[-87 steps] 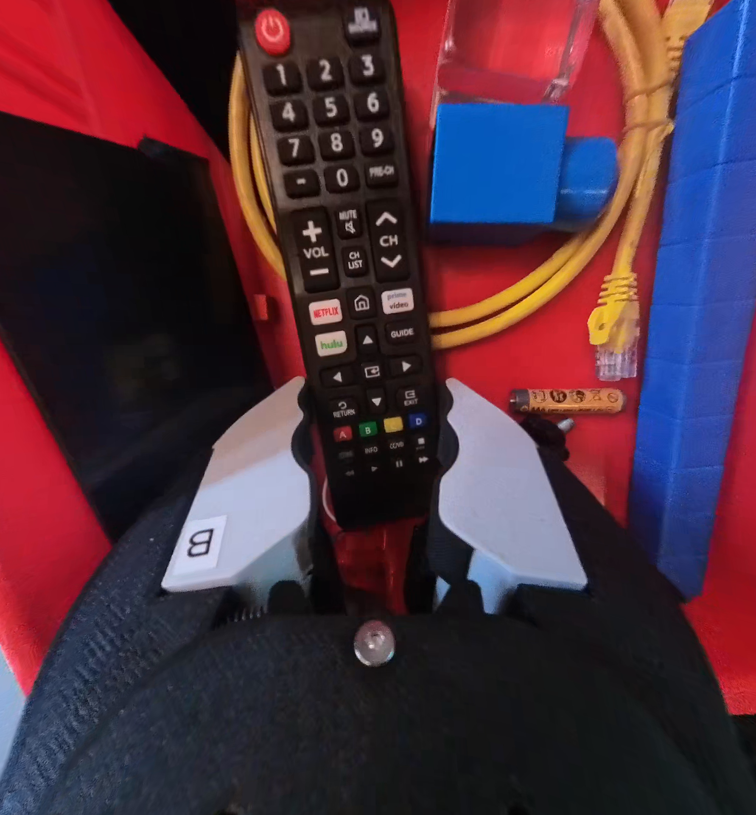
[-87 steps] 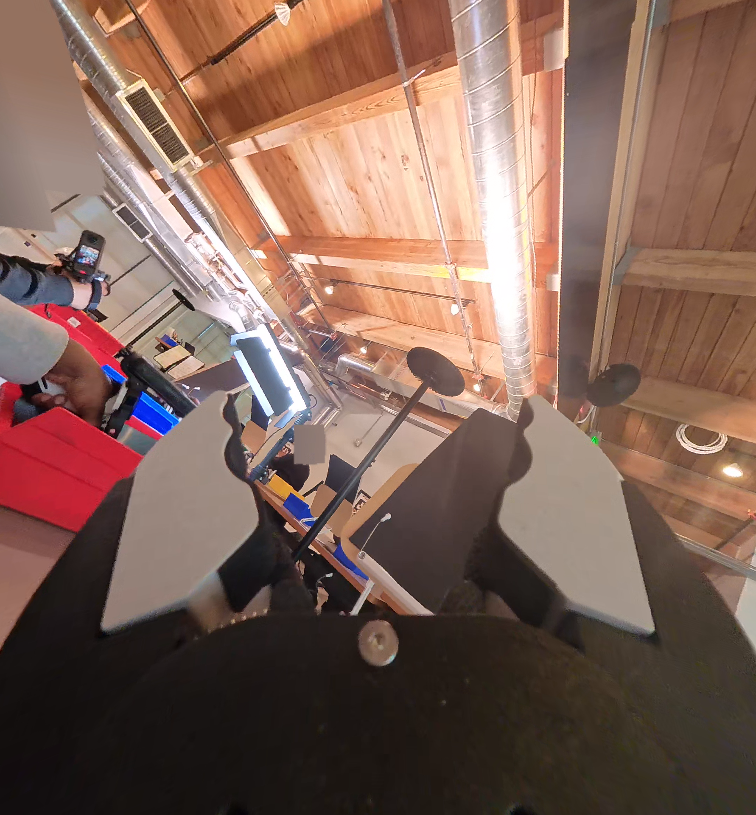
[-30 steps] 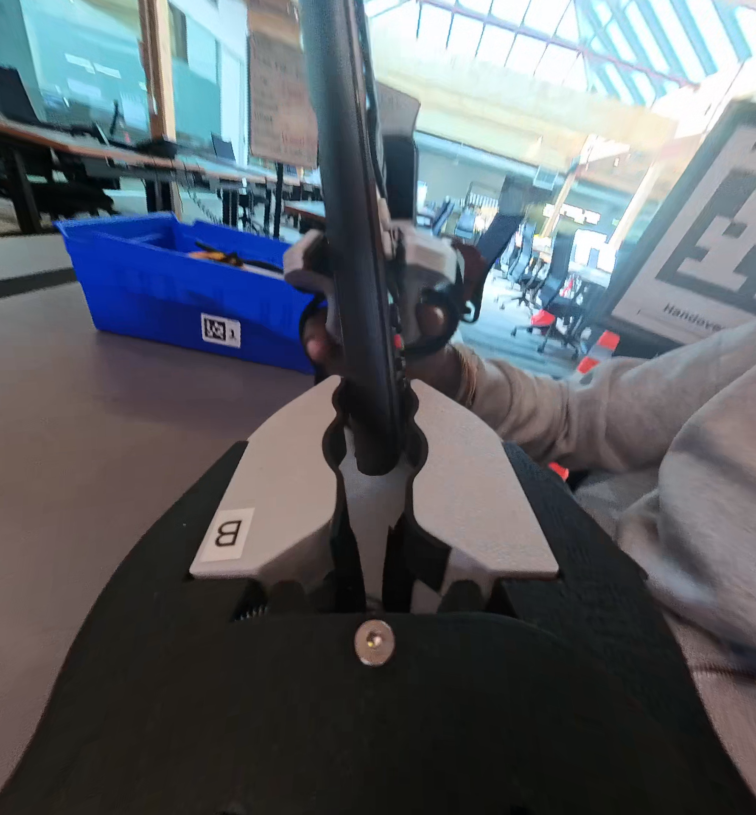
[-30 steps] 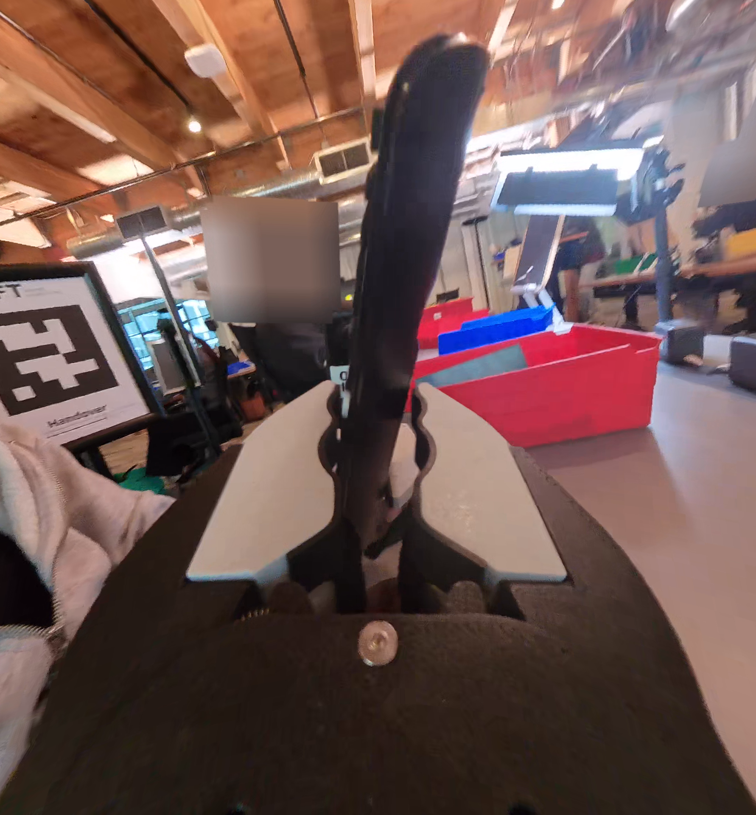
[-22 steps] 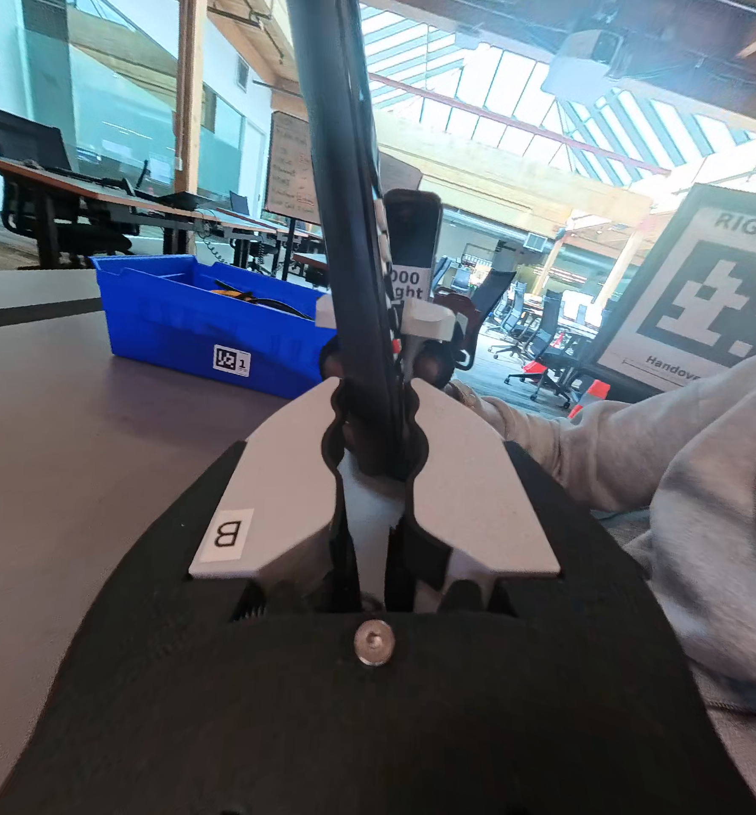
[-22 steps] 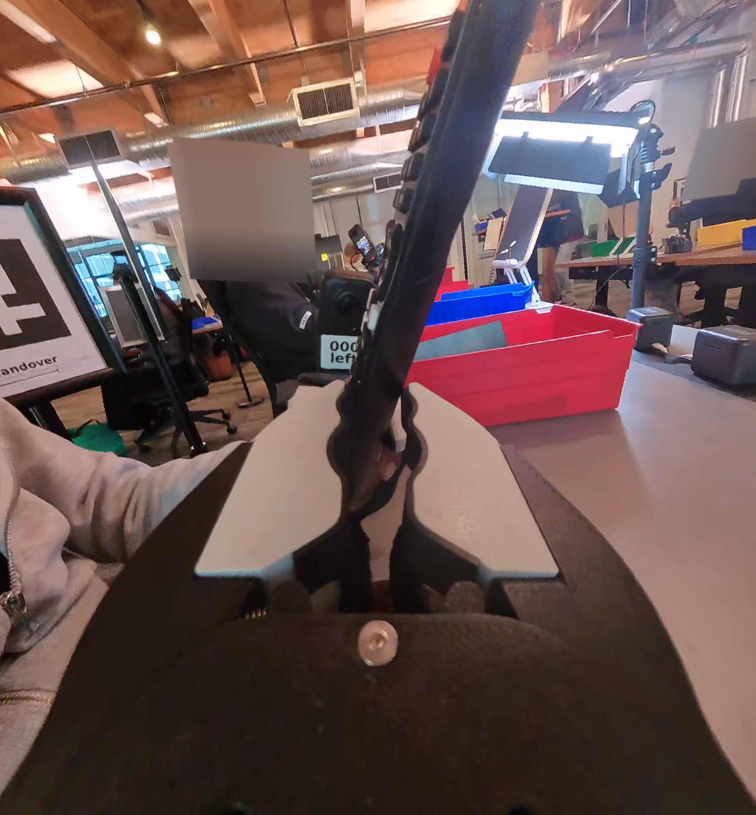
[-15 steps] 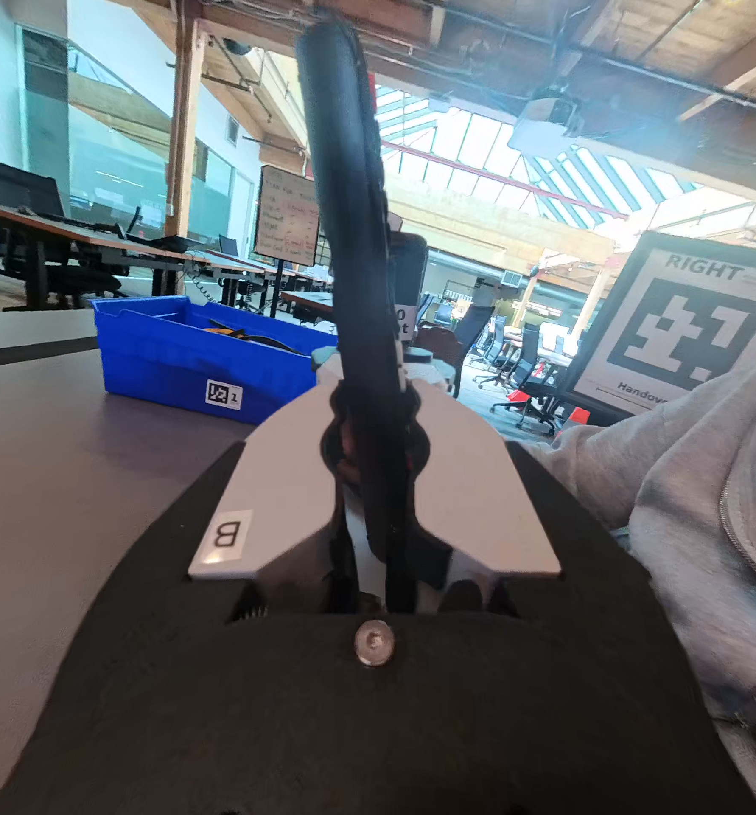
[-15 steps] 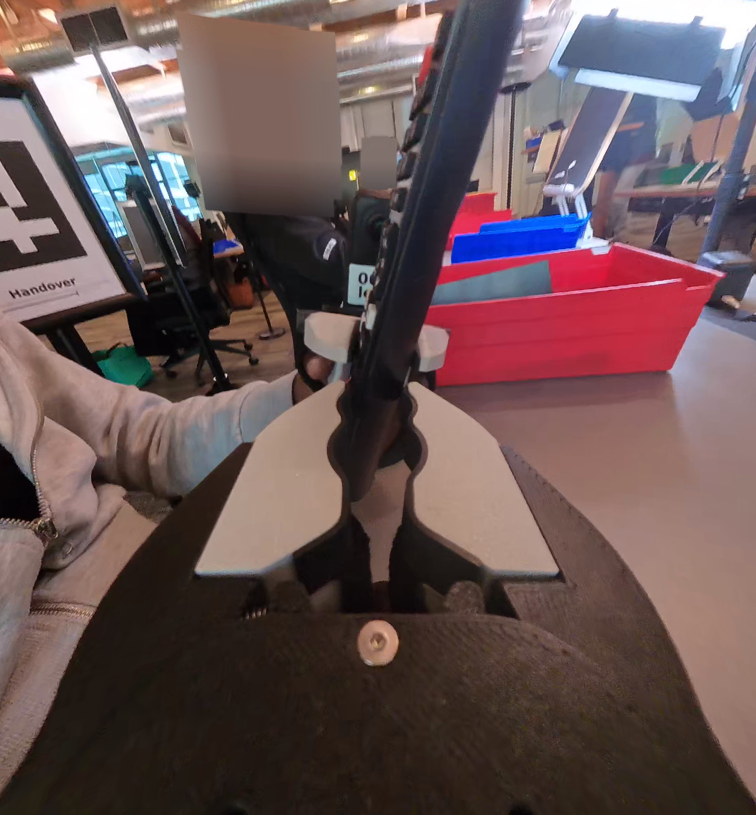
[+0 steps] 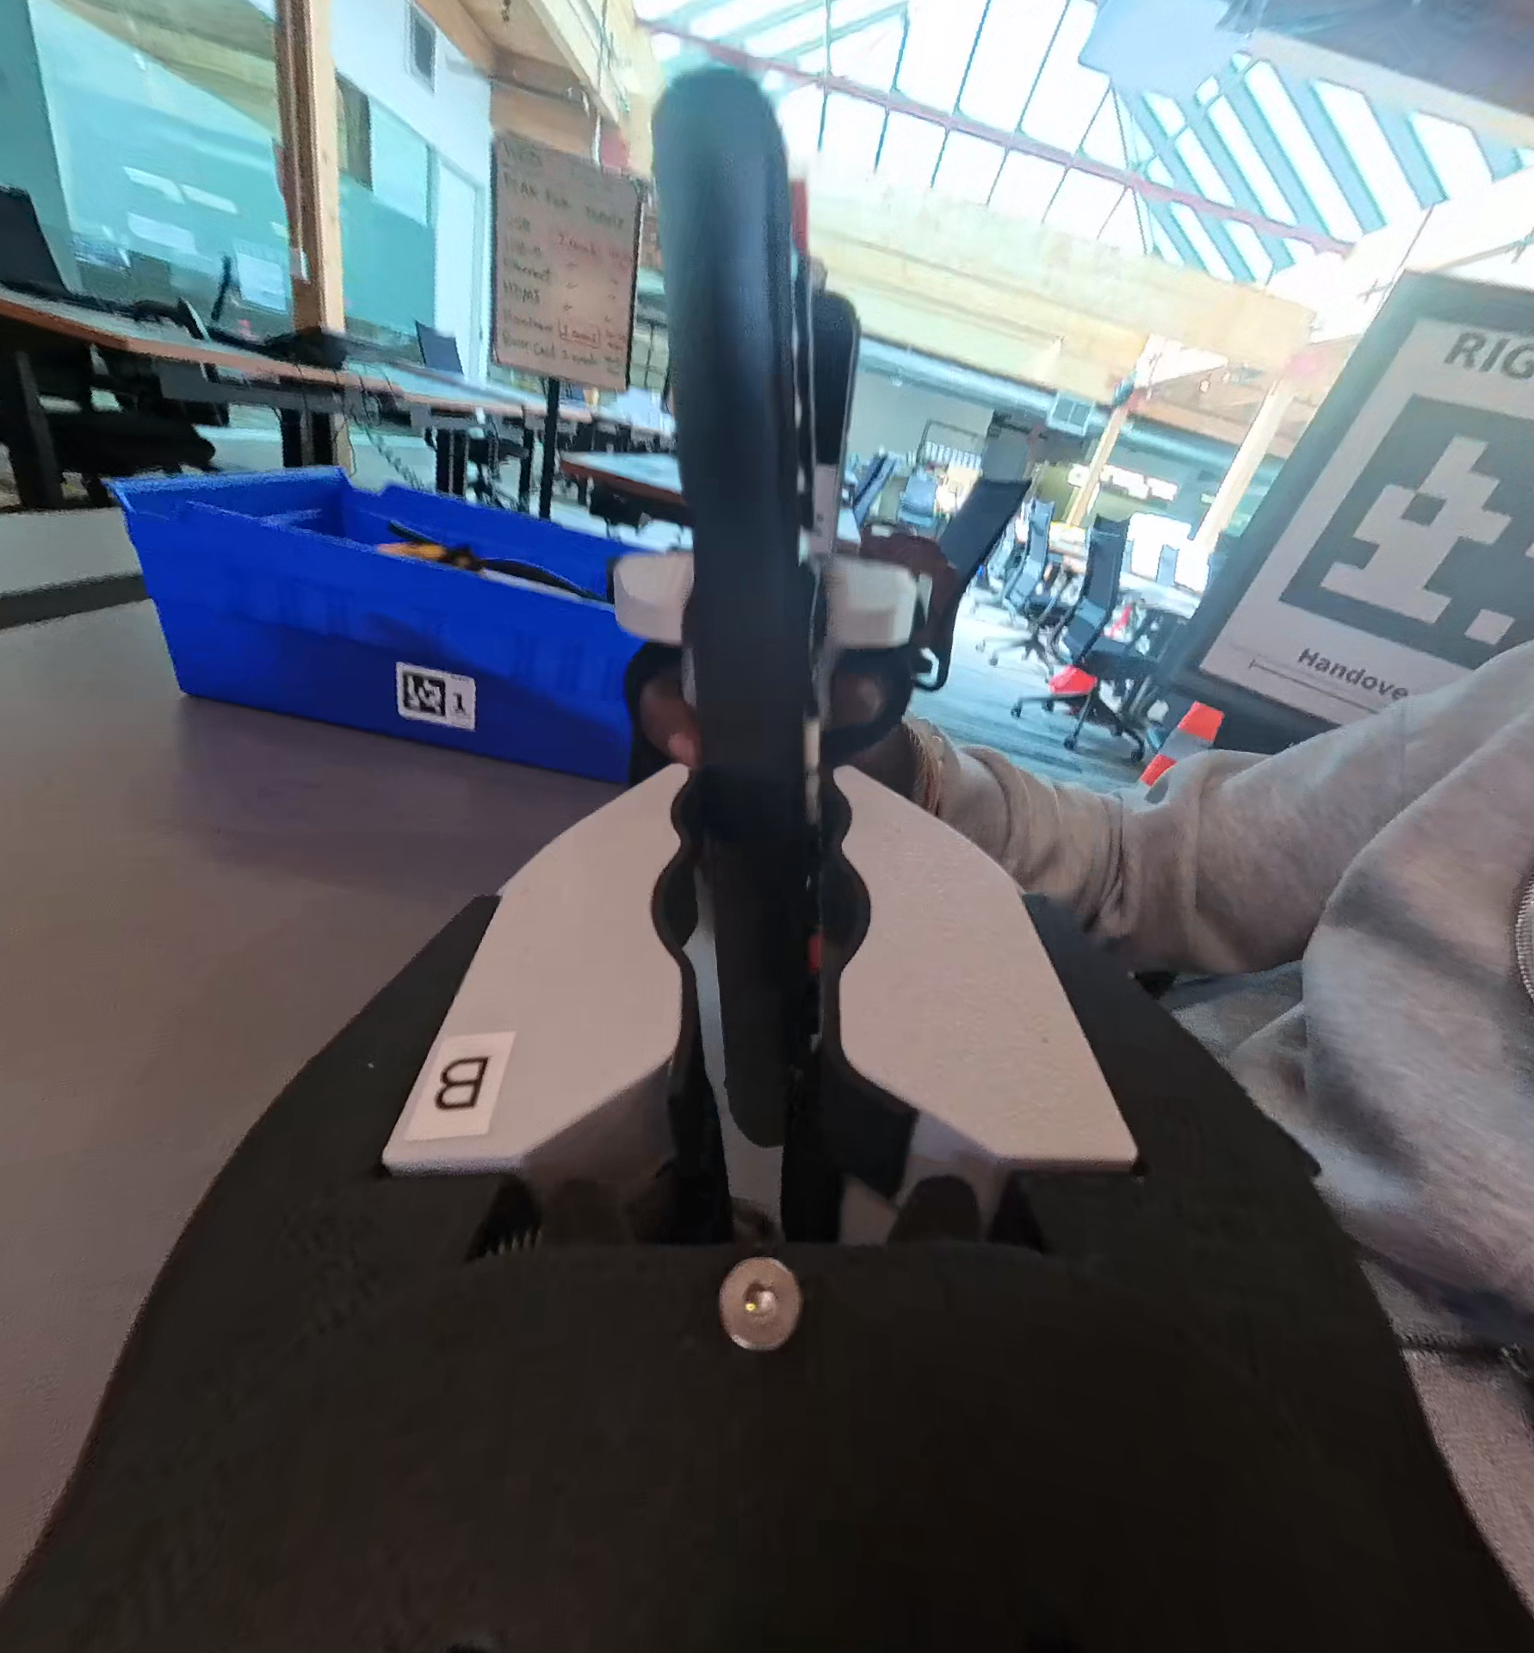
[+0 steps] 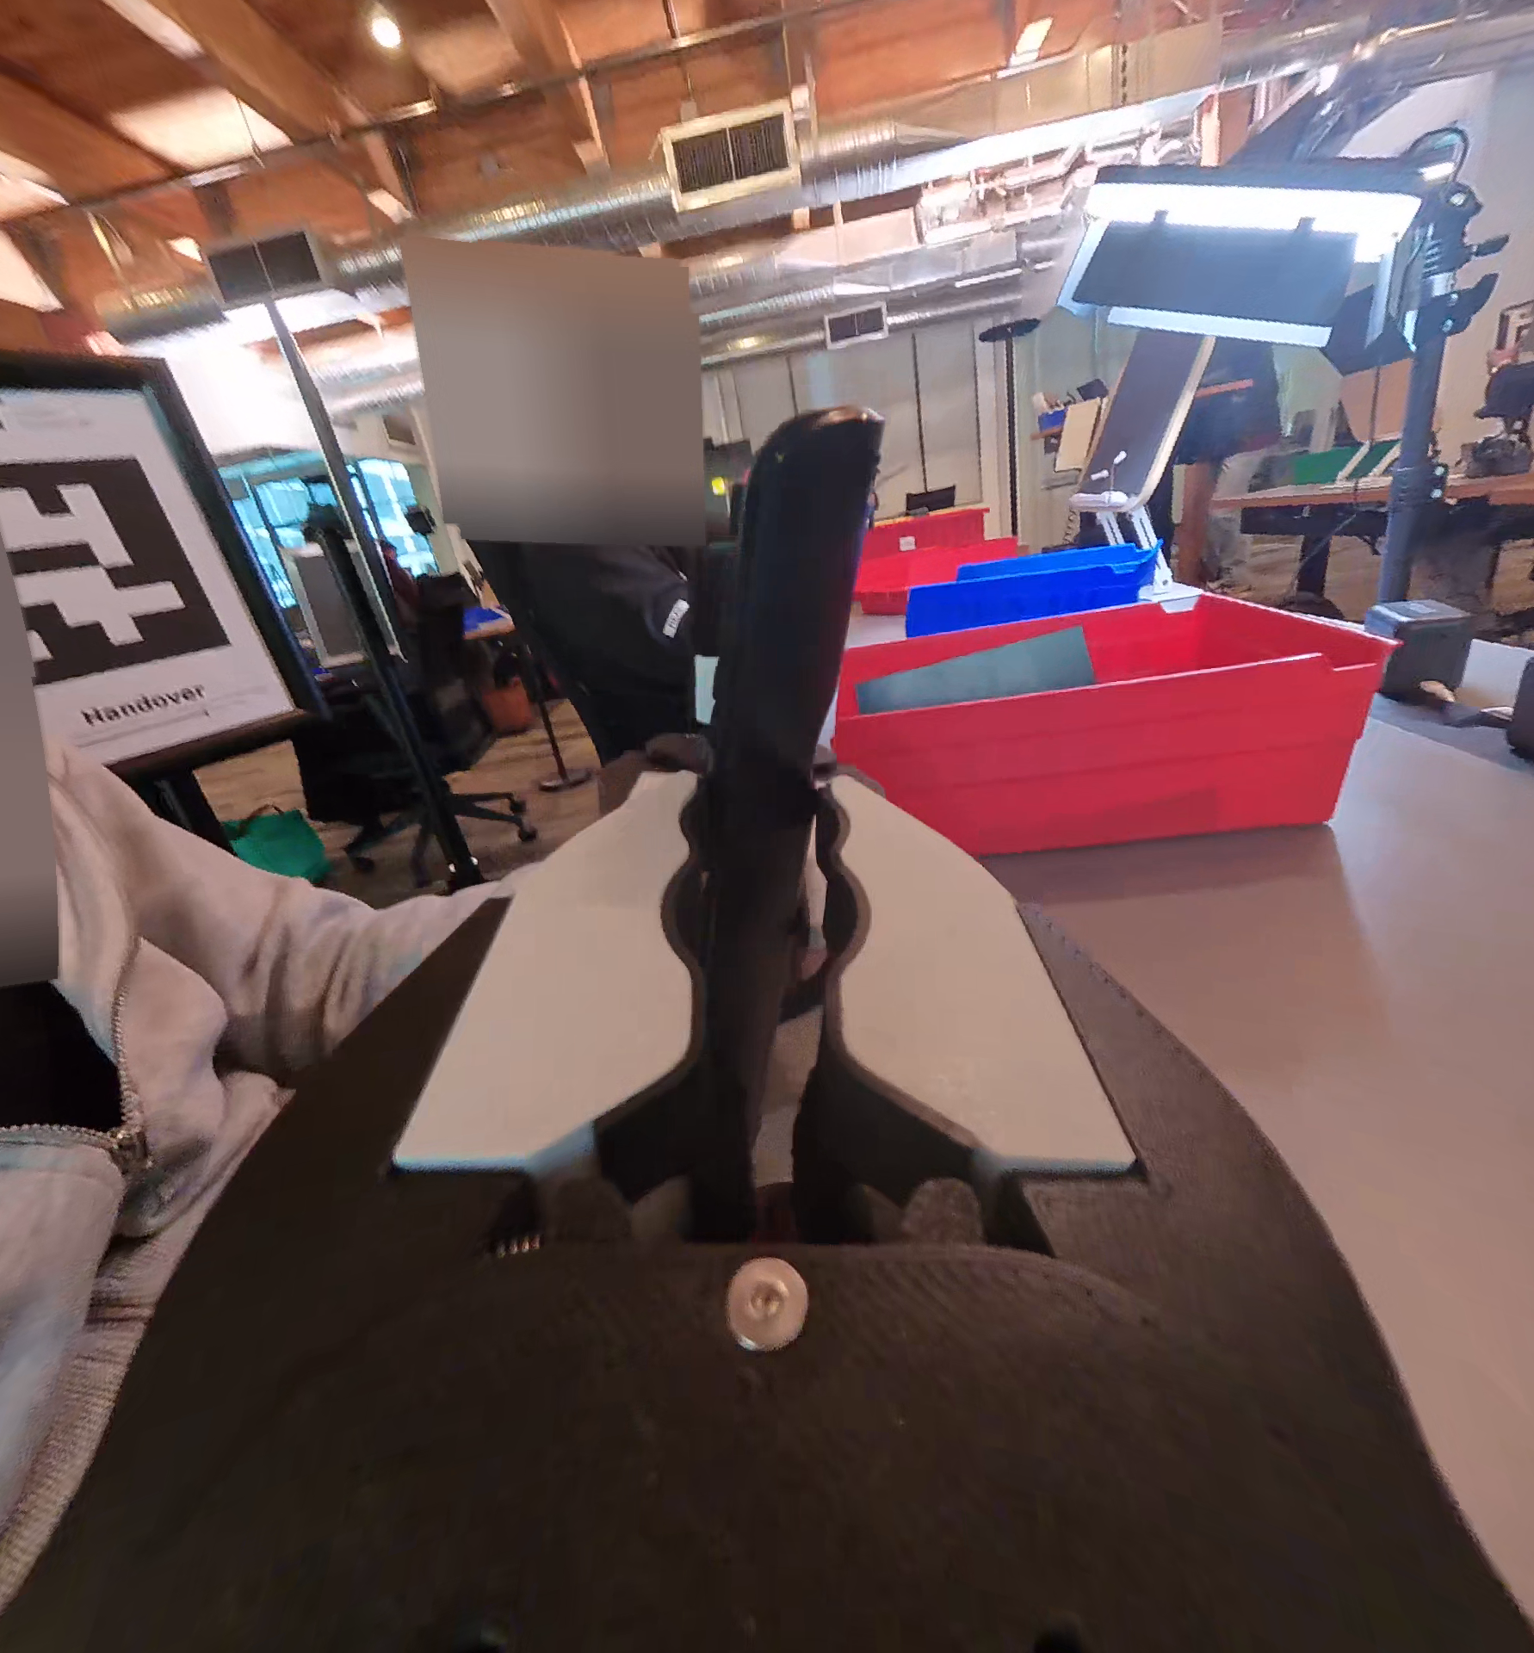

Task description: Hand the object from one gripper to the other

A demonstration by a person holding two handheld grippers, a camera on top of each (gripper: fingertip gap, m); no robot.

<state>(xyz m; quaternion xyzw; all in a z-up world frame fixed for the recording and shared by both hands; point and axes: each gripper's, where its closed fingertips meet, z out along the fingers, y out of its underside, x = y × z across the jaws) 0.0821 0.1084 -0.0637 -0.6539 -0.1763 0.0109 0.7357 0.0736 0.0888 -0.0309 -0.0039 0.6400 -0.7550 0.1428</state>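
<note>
One grey matte table (image 9: pixel 164 894) spread flat under and to the left of the left gripper's jaws; in the right wrist view it ran to the right of the jaws.

One red plastic bin (image 10: pixel 1103 760), smooth-walled and rectangular, stood on the table beyond and right of the right gripper's jaws, with a flat grey sheet (image 10: pixel 978 680) leaning inside it. One blue plastic bin (image 9: pixel 370 608) of like shape sat beyond and left of the left gripper's jaws, a small square tag on its near wall and cable ends showing within.

Two framed boards with black-and-white block patterns: one (image 9: pixel 1443 501) right of the left jaws, one (image 10: pixel 110 572) left of the right jaws. Grey knit sleeve (image 9: pixel 1193 850) of the person ran in from the right.

One remote control (image 9: pixel 737 501), long, slim, black, glossy, rounded at the ends, stood nearly upright, edge-on to both cameras.

Left gripper (image 9: pixel 763 859): two pale grey fingers with wavy inner edges, drawn narrow about the remote's lower end; firm clamping could not be told from the frame. Right gripper (image 10: pixel 759 859): two like fingers, closed on the remote, its other end rising above the fingertips. In the left wrist view the right gripper's white fingertips (image 9: pixel 871 608) flanked the remote beyond the left jaws.
</note>
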